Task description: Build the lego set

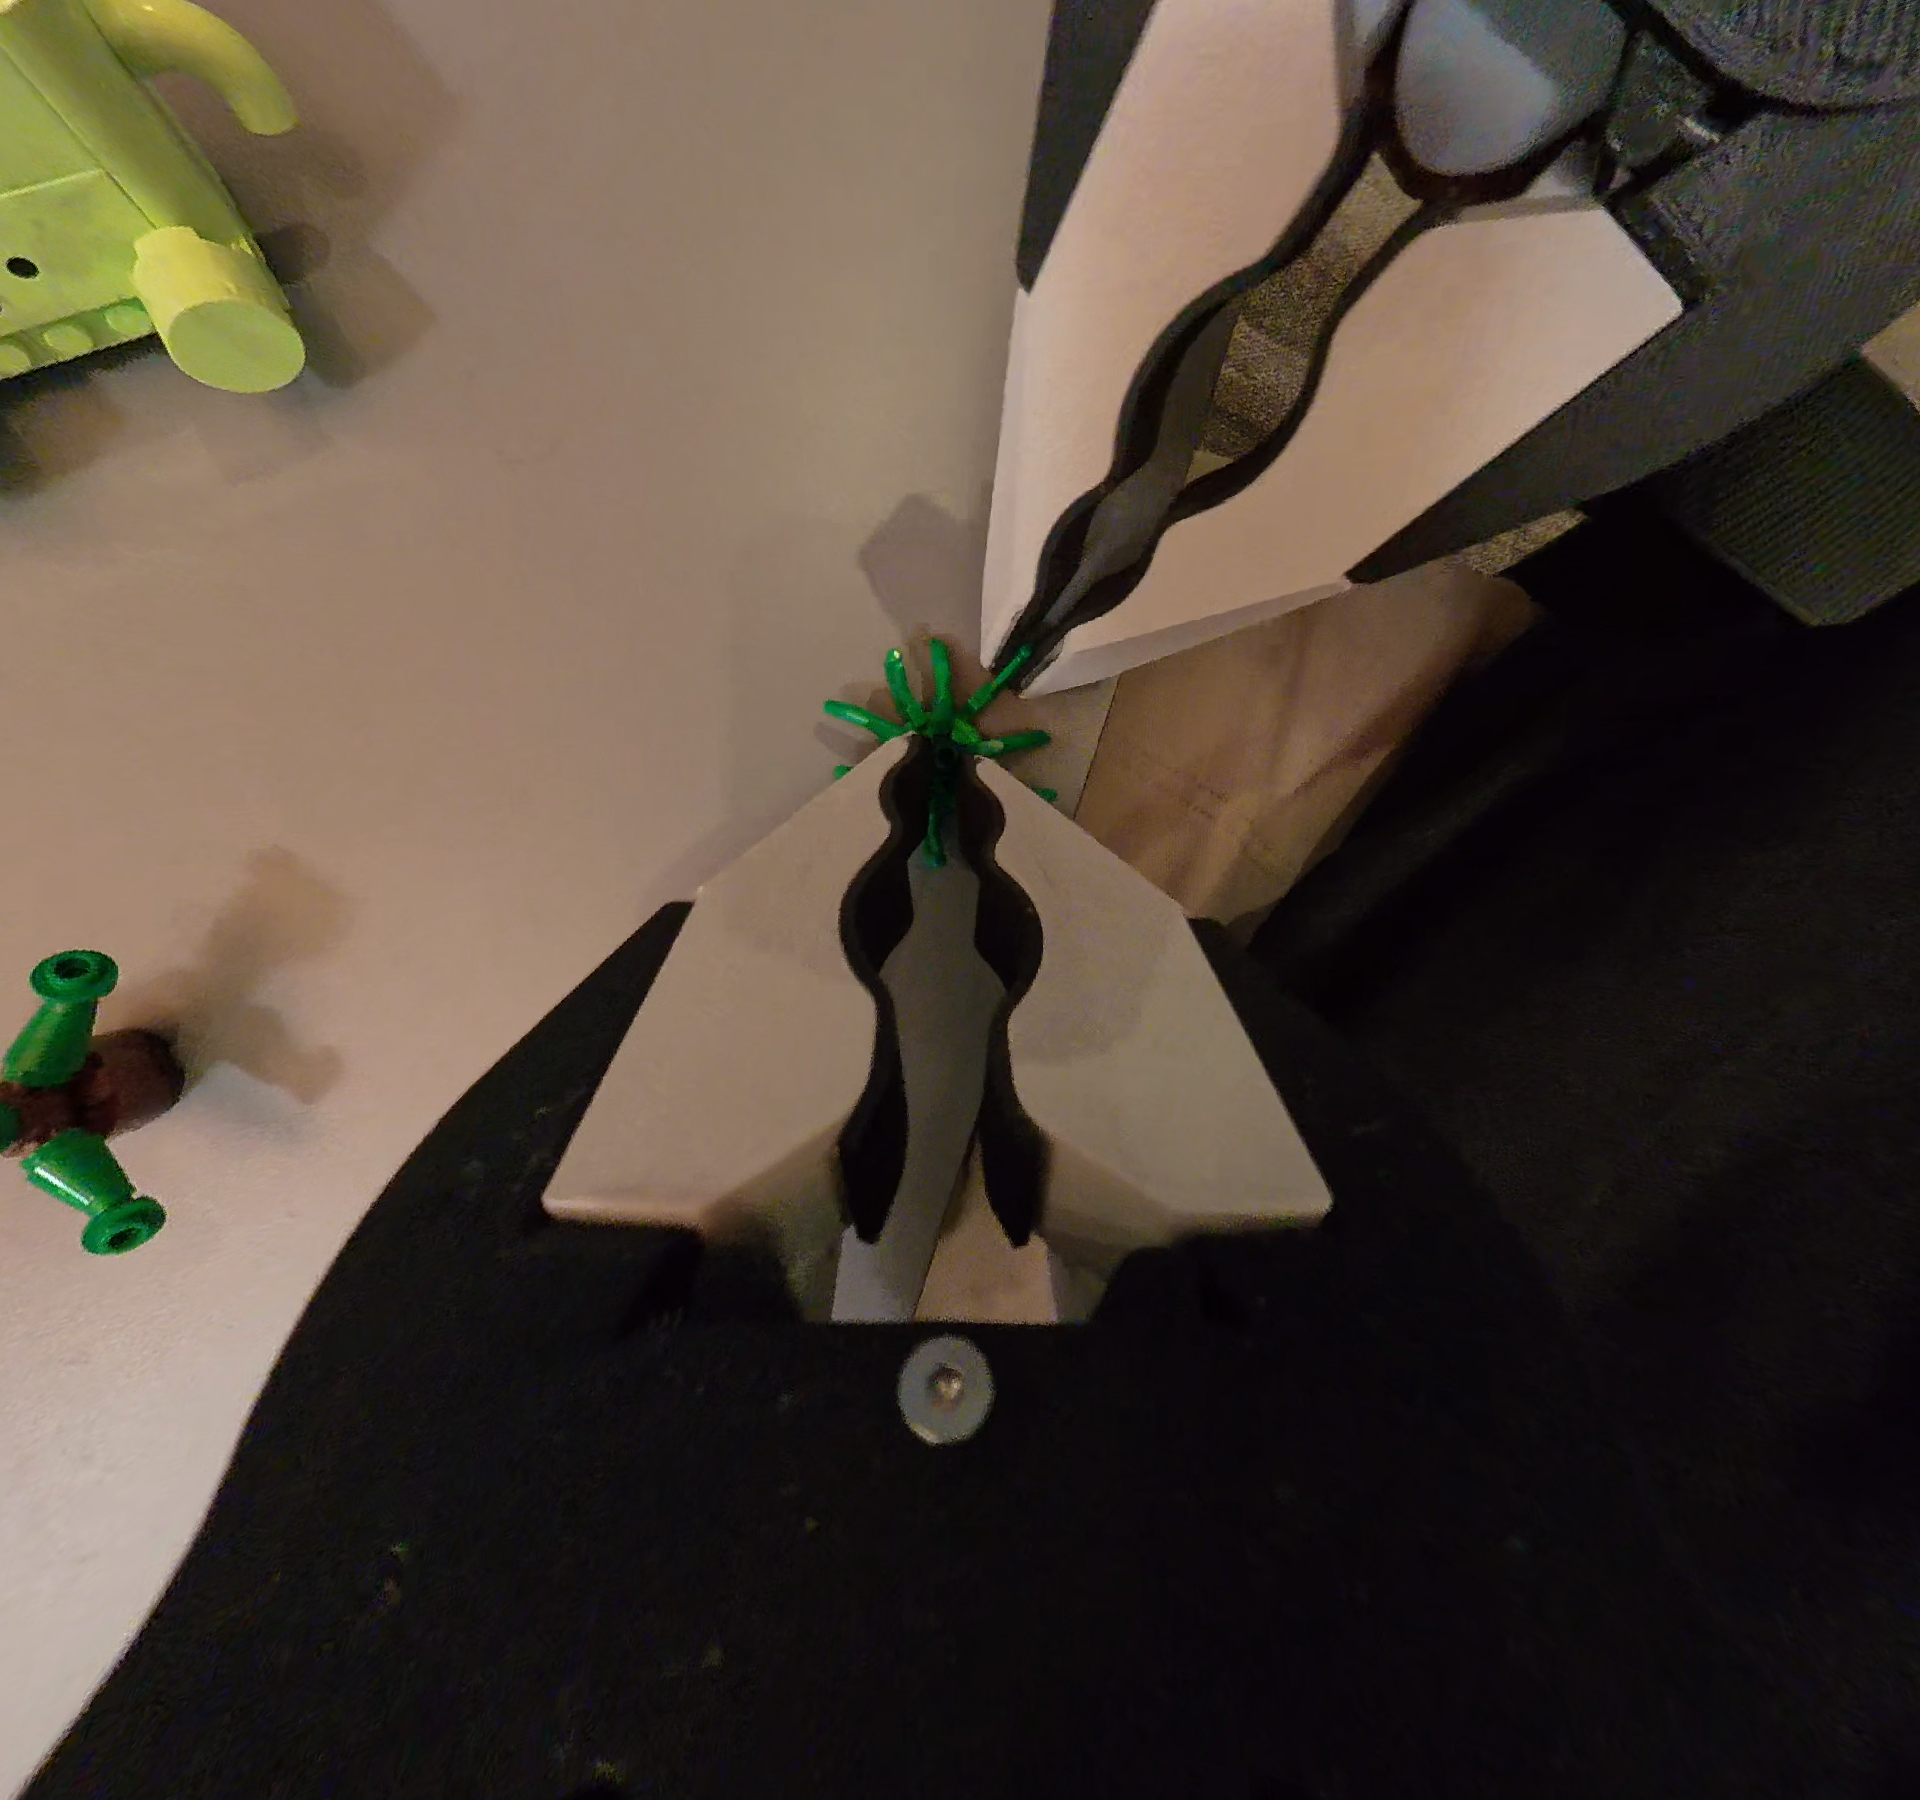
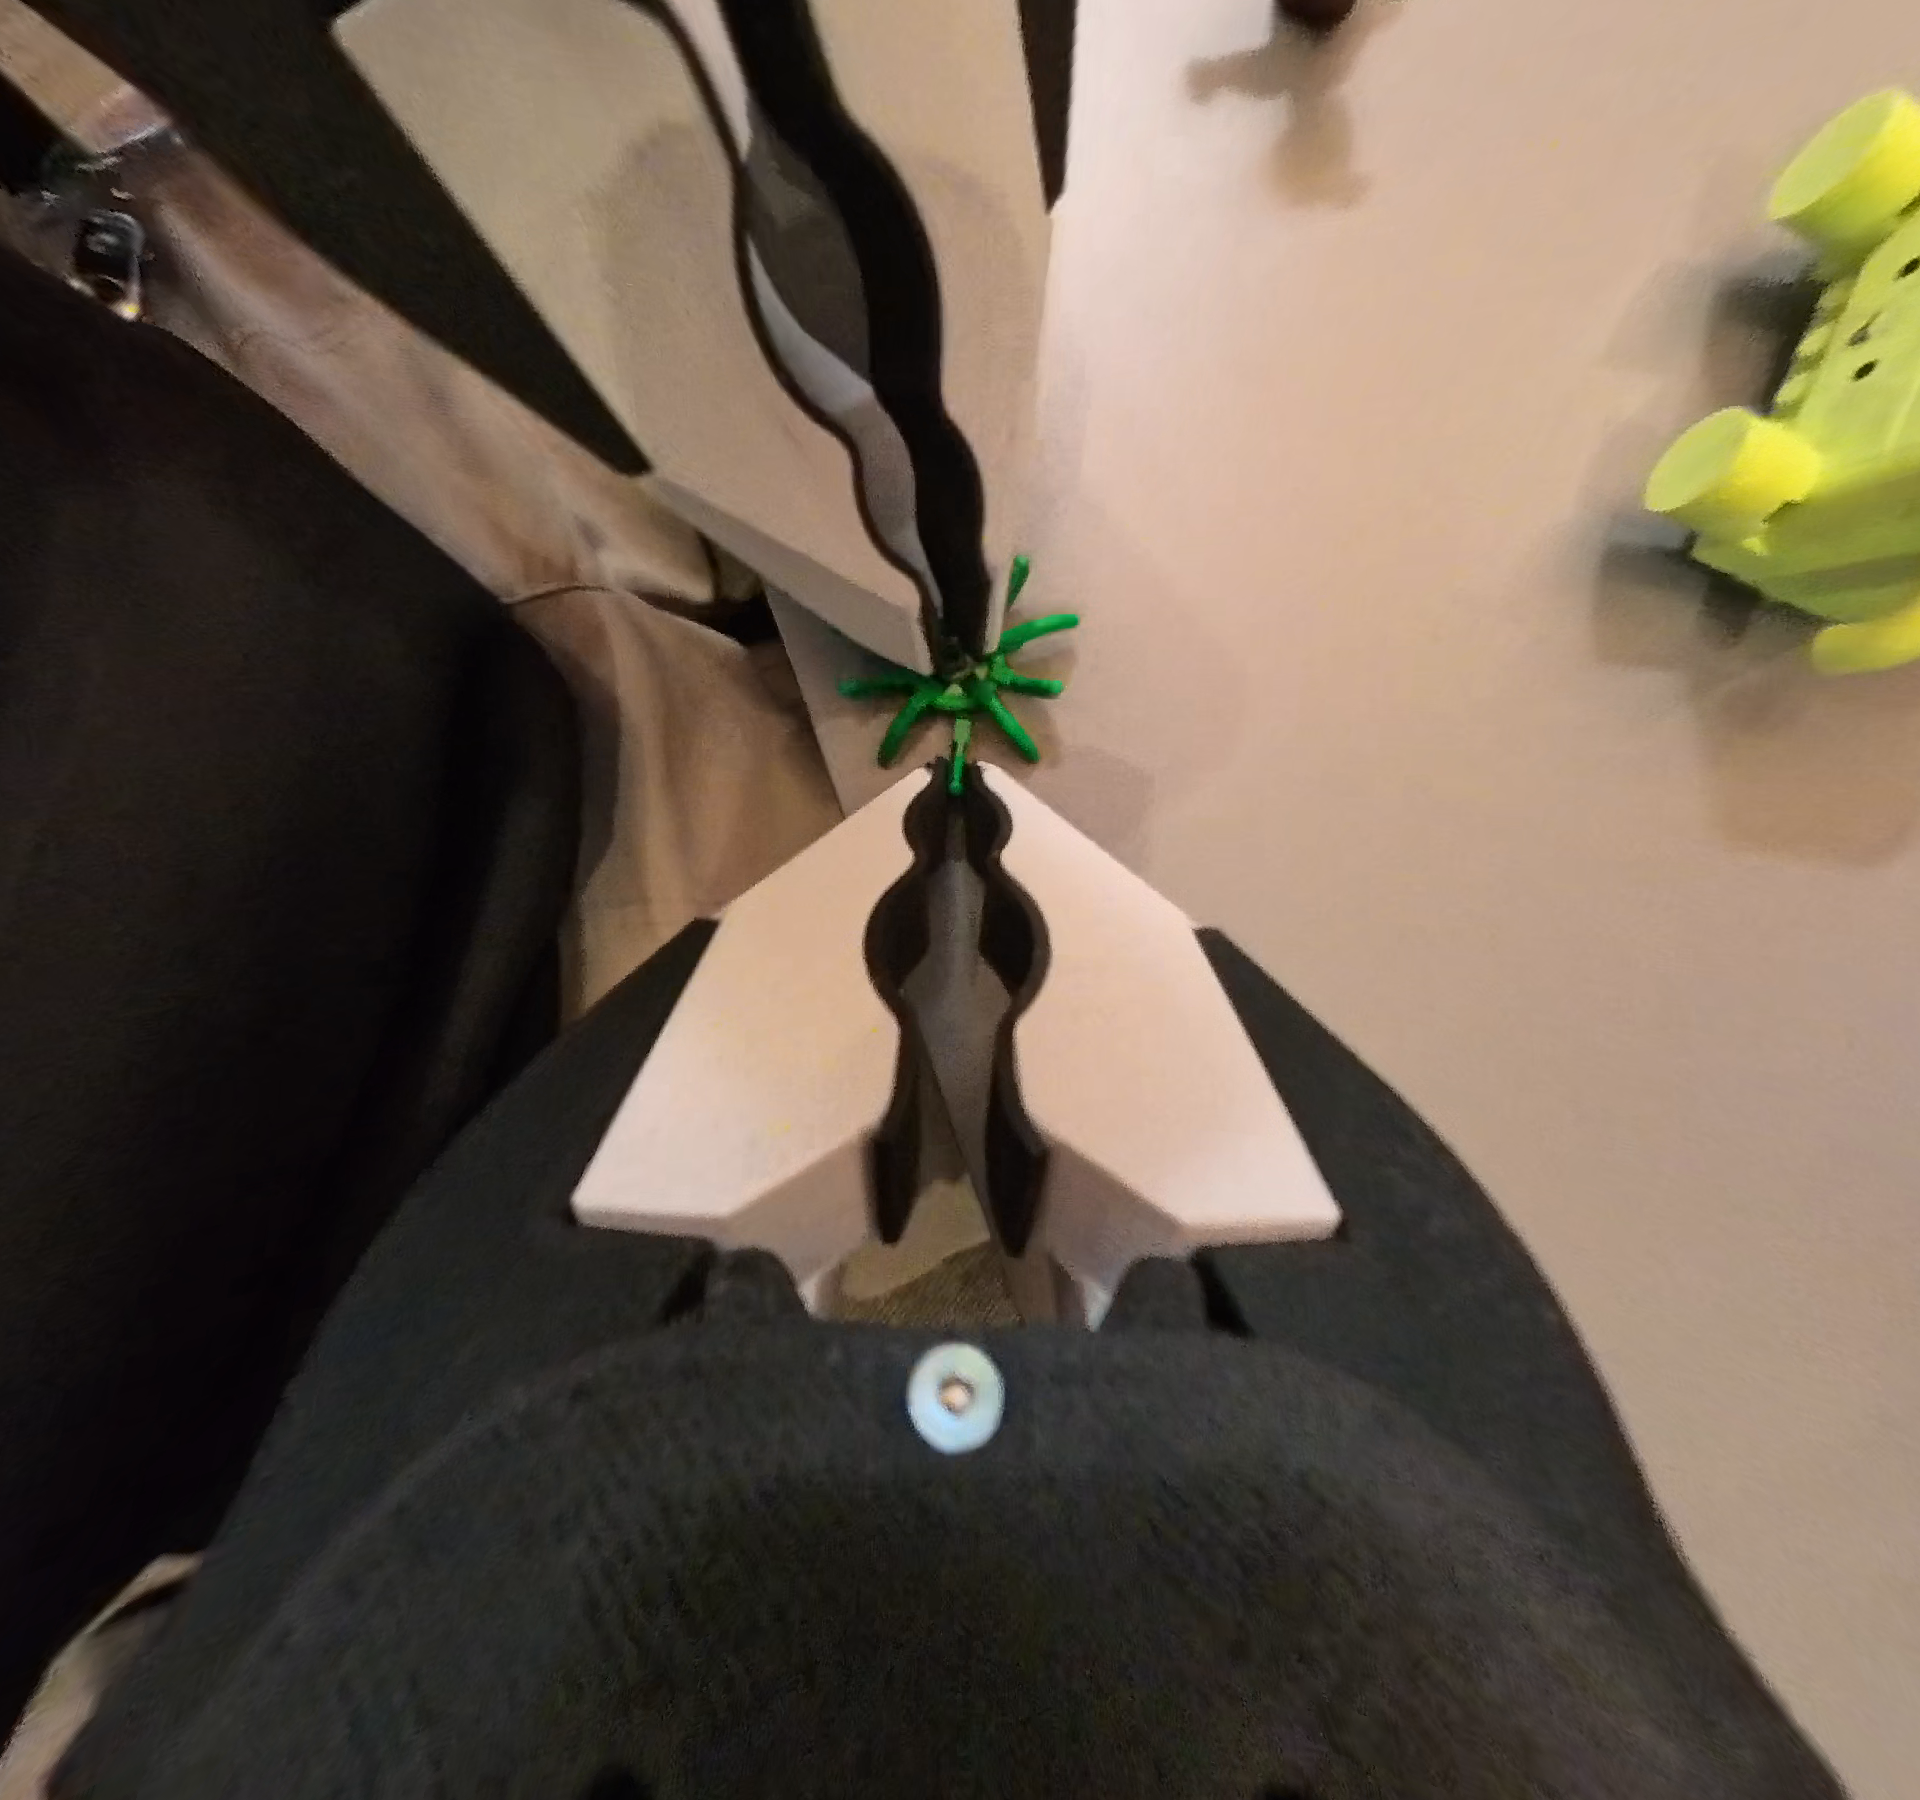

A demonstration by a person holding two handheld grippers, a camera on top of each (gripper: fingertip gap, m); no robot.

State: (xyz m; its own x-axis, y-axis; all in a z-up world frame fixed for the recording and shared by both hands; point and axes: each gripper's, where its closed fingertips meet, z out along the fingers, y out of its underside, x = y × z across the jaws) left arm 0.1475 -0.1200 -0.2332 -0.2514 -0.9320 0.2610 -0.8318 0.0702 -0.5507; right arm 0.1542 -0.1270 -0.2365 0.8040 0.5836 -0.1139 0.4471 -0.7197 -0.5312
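Left wrist view alone shows stem [image 1: 938, 815] between tongs [image 1: 940, 763].

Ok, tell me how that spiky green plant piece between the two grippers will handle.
The spiky green plant piece looks tiny and thin, so probably very light. Its slender fronds likely flex rather than hold stiff. The left gripper pinches its stem and the right gripper one narrow frond, so it could twist or slip out under a careless pull.
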